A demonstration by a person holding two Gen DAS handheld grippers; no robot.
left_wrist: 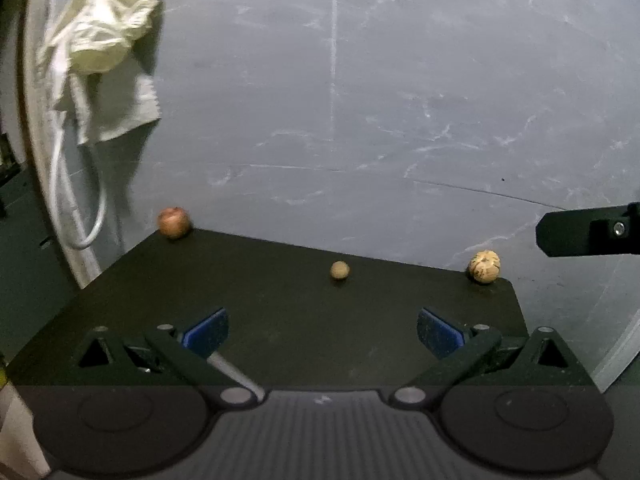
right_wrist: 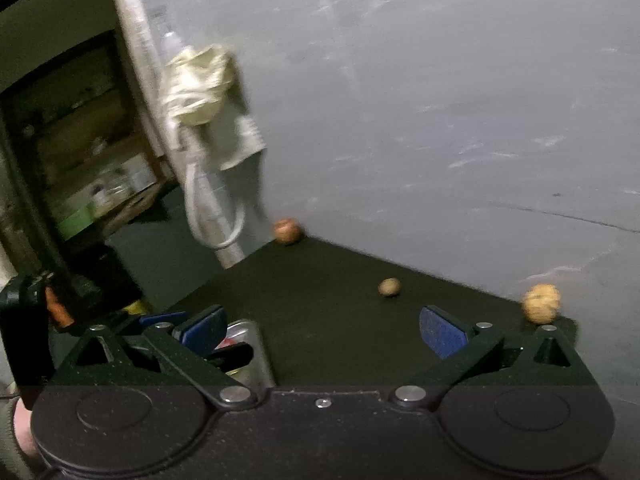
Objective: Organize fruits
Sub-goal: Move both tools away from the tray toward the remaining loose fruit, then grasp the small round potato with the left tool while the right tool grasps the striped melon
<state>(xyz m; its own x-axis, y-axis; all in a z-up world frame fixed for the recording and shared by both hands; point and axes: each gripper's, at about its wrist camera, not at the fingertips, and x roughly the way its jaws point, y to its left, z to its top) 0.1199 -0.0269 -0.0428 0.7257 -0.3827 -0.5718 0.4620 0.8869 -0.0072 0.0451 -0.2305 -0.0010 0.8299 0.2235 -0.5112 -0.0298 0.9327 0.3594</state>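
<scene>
The small tan fruit (left_wrist: 340,270) lay on the dark bench (left_wrist: 280,320) ahead of and between the left gripper (left_wrist: 322,330) jaws, which stood apart and empty; a reddish fruit (left_wrist: 173,222) sat far left at the bench corner, a mottled fruit (left_wrist: 484,266) far right at the edge. The right gripper (right_wrist: 322,330) jaws were likewise apart. Round fruits might have rolled off if nudged. No writing was legible

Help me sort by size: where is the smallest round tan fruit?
The small round tan fruit sits mid-table on the black tabletop, between the reddish-brown fruit at the far-left corner and the pale striped fruit right.
</scene>
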